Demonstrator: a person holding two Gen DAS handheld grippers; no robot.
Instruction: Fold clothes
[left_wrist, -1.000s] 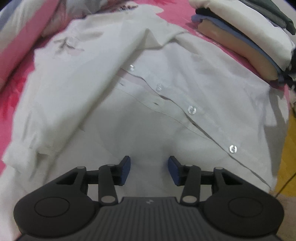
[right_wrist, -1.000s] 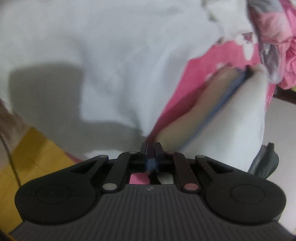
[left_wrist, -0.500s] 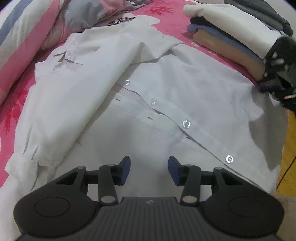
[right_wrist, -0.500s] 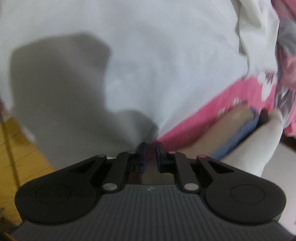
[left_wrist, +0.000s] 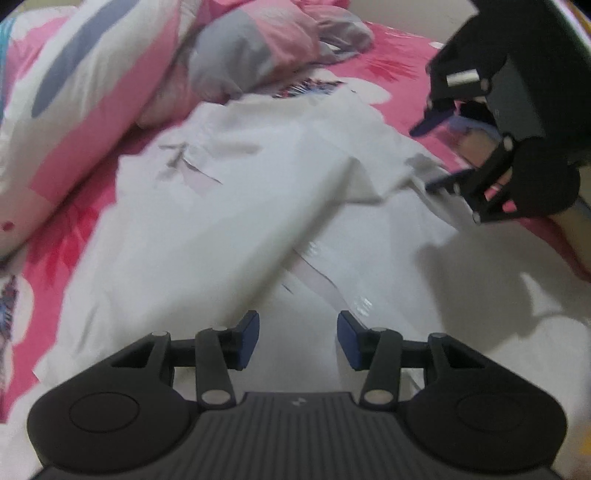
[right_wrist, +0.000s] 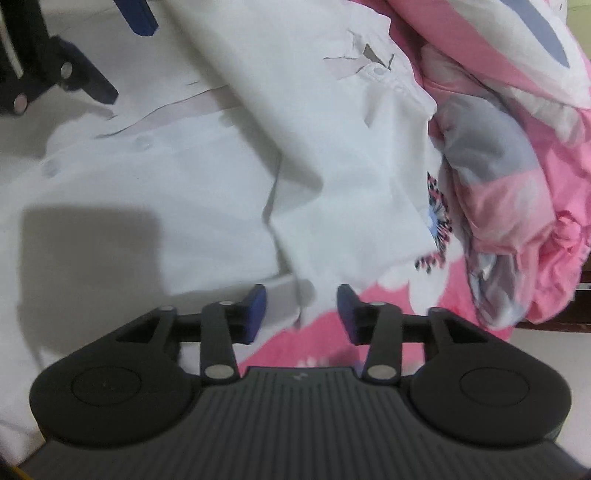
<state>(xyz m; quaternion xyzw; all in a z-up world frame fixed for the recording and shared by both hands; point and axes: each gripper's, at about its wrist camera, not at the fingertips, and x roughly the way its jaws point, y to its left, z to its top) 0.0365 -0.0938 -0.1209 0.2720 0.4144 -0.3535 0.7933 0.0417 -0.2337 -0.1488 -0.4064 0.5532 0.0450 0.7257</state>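
A white button-up shirt (left_wrist: 221, 221) lies spread on the pink bed, one sleeve folded across its front beside the button placket (left_wrist: 317, 273). My left gripper (left_wrist: 298, 341) hovers open over the shirt's lower front with nothing between its fingers. My right gripper (left_wrist: 424, 158) stands open at the shirt's right shoulder edge. In the right wrist view the shirt (right_wrist: 184, 184) fills the left side, and a corner of its fabric sits in the gap of the open right gripper (right_wrist: 301, 308), not pinched. The left gripper (right_wrist: 125, 59) shows at the top left.
A bunched pink, grey and white quilt (left_wrist: 110, 74) (right_wrist: 498, 166) lies along the far side of the shirt. The pink floral bedsheet (left_wrist: 388, 74) (right_wrist: 314, 350) shows around it. Folded clothes (left_wrist: 576, 229) sit at the right, mostly hidden behind the right gripper.
The right gripper has opened from shut and moved up from the shirt's hem side to its shoulder edge. The left gripper stayed open and shifted up the shirt.
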